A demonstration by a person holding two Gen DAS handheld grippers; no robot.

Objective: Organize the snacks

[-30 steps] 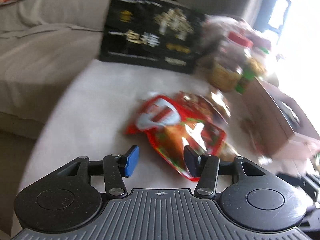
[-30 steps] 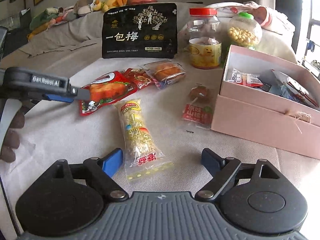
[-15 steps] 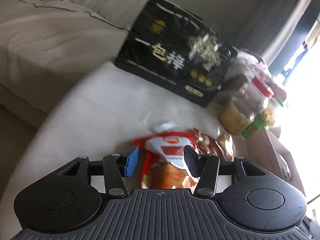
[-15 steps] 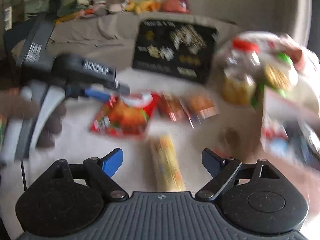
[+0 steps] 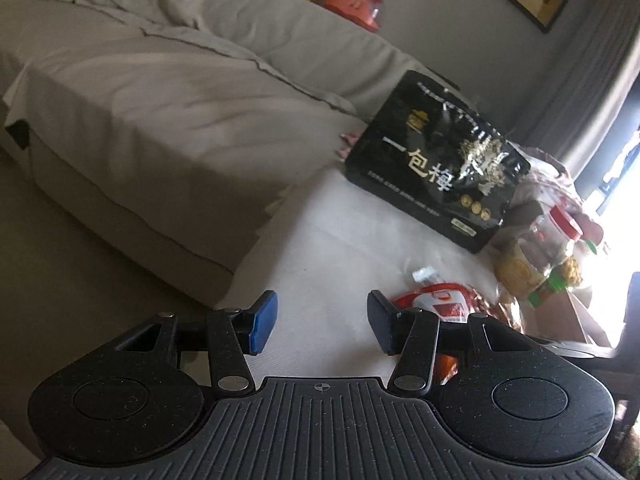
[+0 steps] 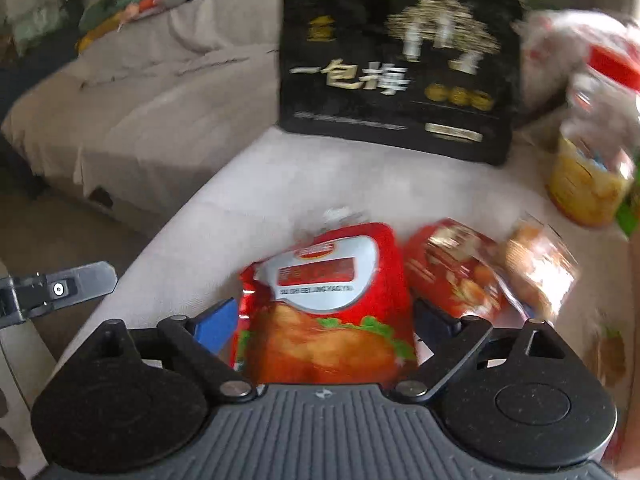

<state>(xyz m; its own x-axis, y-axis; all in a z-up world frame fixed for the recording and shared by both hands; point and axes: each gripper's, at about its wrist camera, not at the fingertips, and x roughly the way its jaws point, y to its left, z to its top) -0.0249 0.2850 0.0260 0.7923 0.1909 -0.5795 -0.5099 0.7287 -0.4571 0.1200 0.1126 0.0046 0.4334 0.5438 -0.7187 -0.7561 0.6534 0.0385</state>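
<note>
right wrist view: glossy red snack pouch (image 6: 326, 300), silver label, fried-food picture

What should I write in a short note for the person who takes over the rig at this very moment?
Left gripper: jaws open, empty, over bare tablecloth.
Right gripper: jaws opening, red snack pouch between them, not visibly gripped.
On the table: black plum bag standing at the back, two smaller red and orange packets right of the pouch, yellow-labelled jar far right.
Done: nothing that these views show.
Left: grasp the pouch and put away the loose snacks; the views are blurred, so check first.
</note>
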